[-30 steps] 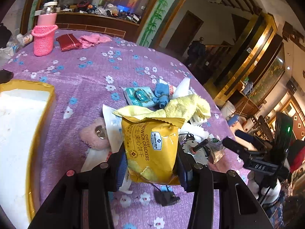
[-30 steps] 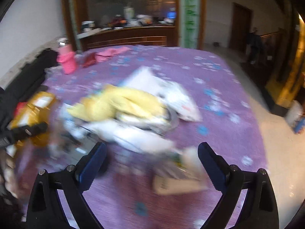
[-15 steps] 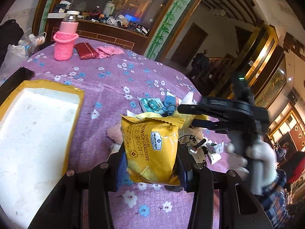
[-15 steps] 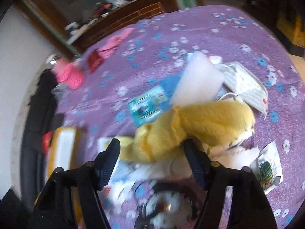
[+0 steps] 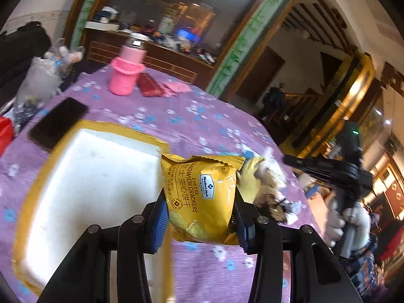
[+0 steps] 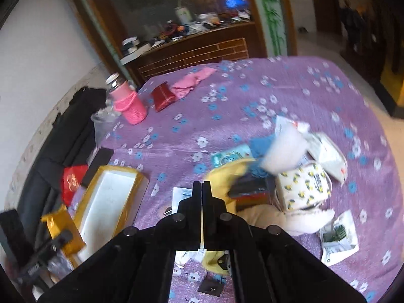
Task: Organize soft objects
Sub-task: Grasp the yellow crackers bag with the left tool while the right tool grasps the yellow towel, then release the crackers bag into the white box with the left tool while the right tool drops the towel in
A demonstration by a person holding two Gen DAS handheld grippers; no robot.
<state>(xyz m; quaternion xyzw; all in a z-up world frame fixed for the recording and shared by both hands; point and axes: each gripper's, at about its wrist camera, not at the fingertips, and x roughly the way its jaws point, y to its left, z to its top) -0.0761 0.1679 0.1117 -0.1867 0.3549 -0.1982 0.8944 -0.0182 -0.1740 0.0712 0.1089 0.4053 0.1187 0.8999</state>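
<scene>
Two grippers show. The left gripper (image 5: 200, 217) has its jaws closed on a yellow cheese sandwich crackers bag (image 5: 202, 197), held upright above the purple flowered desk (image 5: 192, 116), just beside the yellow-edged white foam box (image 5: 96, 176). The right gripper (image 6: 202, 189) has its jaws pressed together over a yellow cloth (image 6: 227, 171) (whether any of it is pinched, I cannot tell). Near it lie a lemon-print pouch (image 6: 303, 186), a white pillow (image 6: 285, 151) and a blue cloth (image 6: 260, 144). Farther back stands a pink bottle (image 6: 126, 103).
</scene>
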